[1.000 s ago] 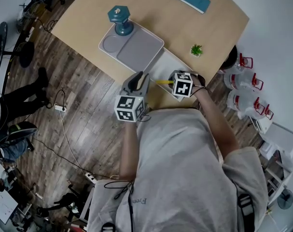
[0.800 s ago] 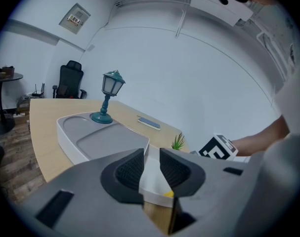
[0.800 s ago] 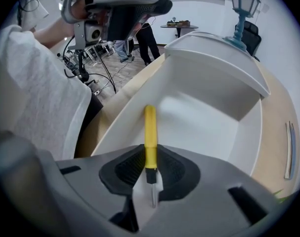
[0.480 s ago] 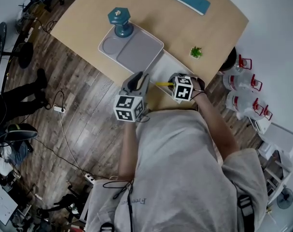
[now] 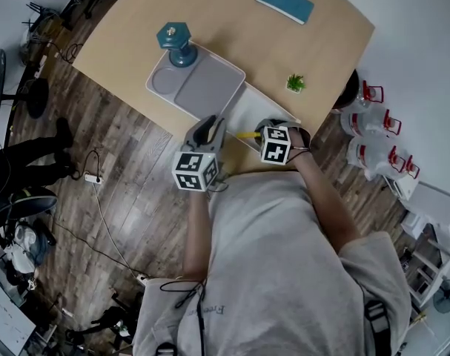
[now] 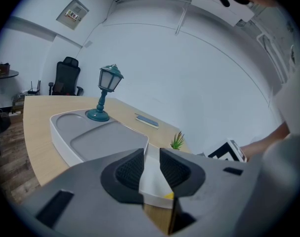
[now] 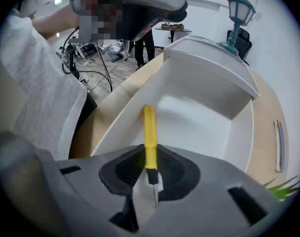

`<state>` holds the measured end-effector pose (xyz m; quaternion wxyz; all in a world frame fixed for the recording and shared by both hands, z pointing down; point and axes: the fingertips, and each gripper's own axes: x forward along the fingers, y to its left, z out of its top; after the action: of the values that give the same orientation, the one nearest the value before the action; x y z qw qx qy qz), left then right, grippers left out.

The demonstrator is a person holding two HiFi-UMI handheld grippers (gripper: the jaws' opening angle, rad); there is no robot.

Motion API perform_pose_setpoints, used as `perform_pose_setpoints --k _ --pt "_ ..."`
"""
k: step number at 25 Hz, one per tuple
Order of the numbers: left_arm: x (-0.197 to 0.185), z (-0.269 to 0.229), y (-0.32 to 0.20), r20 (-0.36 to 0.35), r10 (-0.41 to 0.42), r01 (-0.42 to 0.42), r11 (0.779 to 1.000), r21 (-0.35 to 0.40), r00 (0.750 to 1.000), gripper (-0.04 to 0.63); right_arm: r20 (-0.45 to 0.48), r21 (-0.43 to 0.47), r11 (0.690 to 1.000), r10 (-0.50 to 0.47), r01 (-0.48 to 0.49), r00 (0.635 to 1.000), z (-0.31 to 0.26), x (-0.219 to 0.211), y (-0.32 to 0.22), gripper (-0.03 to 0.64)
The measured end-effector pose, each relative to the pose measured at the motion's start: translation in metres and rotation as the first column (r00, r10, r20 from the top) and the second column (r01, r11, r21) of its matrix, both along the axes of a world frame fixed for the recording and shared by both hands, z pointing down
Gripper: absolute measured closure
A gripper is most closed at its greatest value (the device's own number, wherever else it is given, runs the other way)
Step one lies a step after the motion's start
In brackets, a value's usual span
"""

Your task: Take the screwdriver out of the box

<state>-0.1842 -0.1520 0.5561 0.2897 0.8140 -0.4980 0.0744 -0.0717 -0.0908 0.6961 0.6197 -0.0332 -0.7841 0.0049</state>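
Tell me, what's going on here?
A person at a table works a hand-held gripper in each hand. The right hand-held gripper reaches down into a white box. Its jaws have just been closing and now pinch the yellow screwdriver, which is not yet out. The left hand-held gripper hovers open and empty by the box.

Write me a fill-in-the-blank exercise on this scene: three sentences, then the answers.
1. The screwdriver, seen against the white box, has a ____ handle.
2. The left claw is ____, with nothing gripped in it.
3. The teal lamp at a corner of the grey tray stands ____, not tipped over.
Missing words: yellow; open; upright.
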Motion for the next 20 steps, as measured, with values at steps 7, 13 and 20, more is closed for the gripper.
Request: perform_pose_setpoints --k 7,13,20 --pt "0.007 0.005 0.001 -0.014 0.036 -0.036 0.999 -0.013 0.999 0.502 0.008 0.058 0.998 0.023 -0.024 1.0 0.001 0.0 -0.002 0.535" --pt "0.016 -0.005 -0.005 -0.021 0.087 -0.087 0.996 0.009 0.996 0.5 0.027 0.101 0.995 0.015 -0.017 1.0 0.001 0.0 -0.003 0.535" --pt "0.02 -0.011 -0.007 -0.013 0.105 -0.105 0.994 0.021 0.994 0.5 0.03 0.113 0.993 0.021 -0.025 0.999 0.0 0.0 -0.003 0.537"
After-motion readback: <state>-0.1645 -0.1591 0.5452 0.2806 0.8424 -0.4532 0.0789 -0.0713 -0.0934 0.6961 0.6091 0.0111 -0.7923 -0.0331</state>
